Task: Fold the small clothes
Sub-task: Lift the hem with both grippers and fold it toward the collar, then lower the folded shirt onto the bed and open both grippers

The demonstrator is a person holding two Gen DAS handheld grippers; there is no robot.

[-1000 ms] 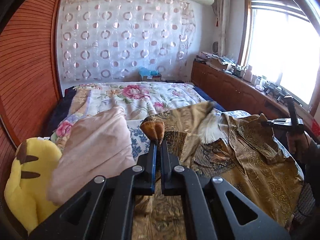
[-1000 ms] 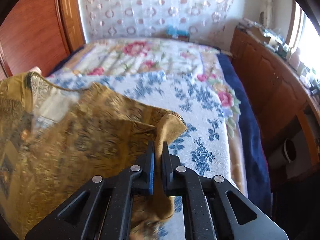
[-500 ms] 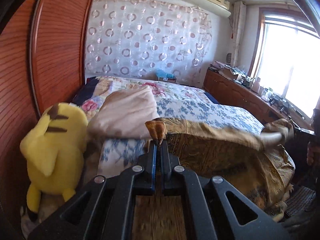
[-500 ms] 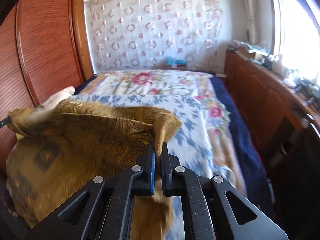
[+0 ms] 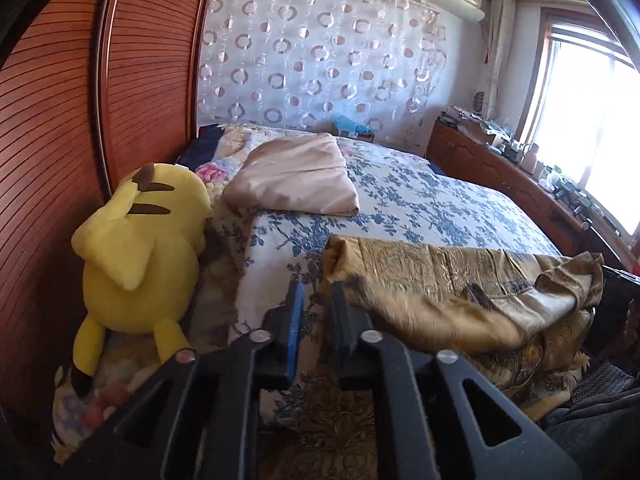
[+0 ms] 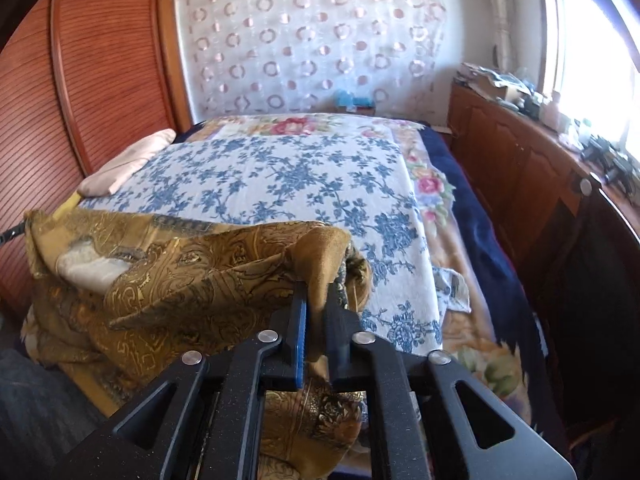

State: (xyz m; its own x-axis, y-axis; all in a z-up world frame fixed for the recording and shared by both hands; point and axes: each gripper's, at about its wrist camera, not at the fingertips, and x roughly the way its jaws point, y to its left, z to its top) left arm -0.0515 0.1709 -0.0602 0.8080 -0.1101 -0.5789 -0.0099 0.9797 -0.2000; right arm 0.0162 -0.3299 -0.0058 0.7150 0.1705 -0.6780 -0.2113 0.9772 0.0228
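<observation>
A gold patterned garment (image 5: 448, 280) lies folded along the near edge of the bed, partly hanging over it. My left gripper (image 5: 316, 292) is open and empty, just left of the garment's left corner. My right gripper (image 6: 316, 296) is shut on the garment's right corner (image 6: 320, 252), holding it slightly raised above the blue floral bedspread (image 6: 280, 176). The rest of the garment (image 6: 160, 272) drapes to the left in the right wrist view.
A yellow plush toy (image 5: 140, 240) sits at the bed's left edge beside the wooden wardrobe (image 5: 60, 140). A folded pink cloth (image 5: 296, 176) lies further back on the bed. A wooden cabinet (image 6: 520, 168) with clutter runs along the right under the window.
My left gripper has opened and let go of the garment's corner, which now lies on the bed. Both grippers have pulled the garment toward the near edge of the bed.
</observation>
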